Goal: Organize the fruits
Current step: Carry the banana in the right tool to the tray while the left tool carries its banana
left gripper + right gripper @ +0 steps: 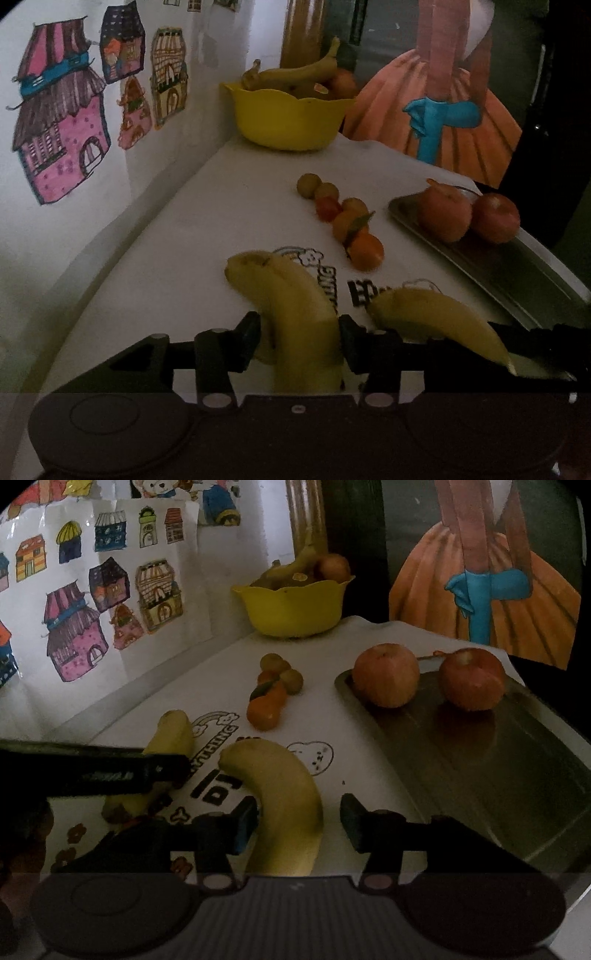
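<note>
Near the front edge of the worktop (177, 236), which carries a white cloth with printed lettering, two bananas lie side by side. The left banana (291, 295) lies between the fingers of the left tongs (299, 339); its blunt end points toward the far edge. The right finger sits against its skin, while a narrow gap shows at the left finger, so the jaws stand loosely about the fruit rather than pinching it. The right banana (284, 794) curves up between the fingers of the right tongs (299, 823). There the left finger is at the peel, but the right finger stands clearly apart from it, with bare cloth showing in the gap: these jaws are parted and grip nothing.

Toward the middle of the worktop a loose row of small fruits (340, 214) runs away from the bananas: orange mandarins nearest, one with a green leaf, then a small red one and several dull yellow-brown round ones. Along the right edge lies a metal tray (498, 760) with two reddish apples (386, 674) at its far end, near each other; whether they touch differs between the views. At the far left corner a yellow bowl (291, 609) stands against the wall, holding a banana and some orange fruit. Coloured drawings of houses (62, 118) hang on the wall along the left edge.
</note>
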The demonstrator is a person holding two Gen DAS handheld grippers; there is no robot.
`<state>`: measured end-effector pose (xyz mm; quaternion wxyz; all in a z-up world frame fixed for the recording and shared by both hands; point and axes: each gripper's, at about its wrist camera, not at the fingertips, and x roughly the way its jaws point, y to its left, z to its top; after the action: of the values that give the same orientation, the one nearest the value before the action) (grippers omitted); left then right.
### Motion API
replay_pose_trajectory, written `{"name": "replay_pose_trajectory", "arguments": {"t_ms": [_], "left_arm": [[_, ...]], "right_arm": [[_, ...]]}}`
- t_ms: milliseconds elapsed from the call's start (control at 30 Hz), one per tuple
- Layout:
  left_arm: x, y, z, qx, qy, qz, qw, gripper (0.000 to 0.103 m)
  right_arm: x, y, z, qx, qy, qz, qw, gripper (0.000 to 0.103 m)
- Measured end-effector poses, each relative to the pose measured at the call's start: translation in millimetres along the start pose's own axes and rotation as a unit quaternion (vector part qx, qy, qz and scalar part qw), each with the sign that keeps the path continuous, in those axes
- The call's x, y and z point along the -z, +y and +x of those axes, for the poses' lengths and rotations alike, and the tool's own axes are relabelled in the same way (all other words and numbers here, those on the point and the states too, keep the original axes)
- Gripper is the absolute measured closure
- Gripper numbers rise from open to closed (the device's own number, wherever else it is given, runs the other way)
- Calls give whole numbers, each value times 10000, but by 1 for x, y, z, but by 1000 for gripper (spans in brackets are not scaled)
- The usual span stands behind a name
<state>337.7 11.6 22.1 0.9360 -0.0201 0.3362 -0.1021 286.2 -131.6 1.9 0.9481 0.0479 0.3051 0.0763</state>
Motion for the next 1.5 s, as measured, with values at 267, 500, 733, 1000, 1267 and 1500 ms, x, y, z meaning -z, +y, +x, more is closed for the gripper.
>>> {"name": "replay_pose_trajectory", "arguments": {"t_ms": [267,500,733,1000,1267,1500], "left_arm": [[-1,-5,3,-69,-28,70,9999,57],[0,-3,0,86,-10,-133,9999,64],[2,10,-2,676,28,-847,9941,65],[4,14,-4,1370,29,-1487,9793,65],[-9,2,-7,1602,-272,-1601,9736,66],[-26,-20,-1,1820,-390,-1630,9689,67]], "right_arm": [[1,10,2,111,-40,-354,9993,58],[1,4,0,-85,-74,-197,9997,62],[1,-21,-1,-534,-161,534,9970,64],[1,-36,-1,-813,-189,958,9919,64],[0,-54,-9,-1060,-384,1472,9827,64],[-4,-83,-21,-1099,-748,2046,9698,64]]}}
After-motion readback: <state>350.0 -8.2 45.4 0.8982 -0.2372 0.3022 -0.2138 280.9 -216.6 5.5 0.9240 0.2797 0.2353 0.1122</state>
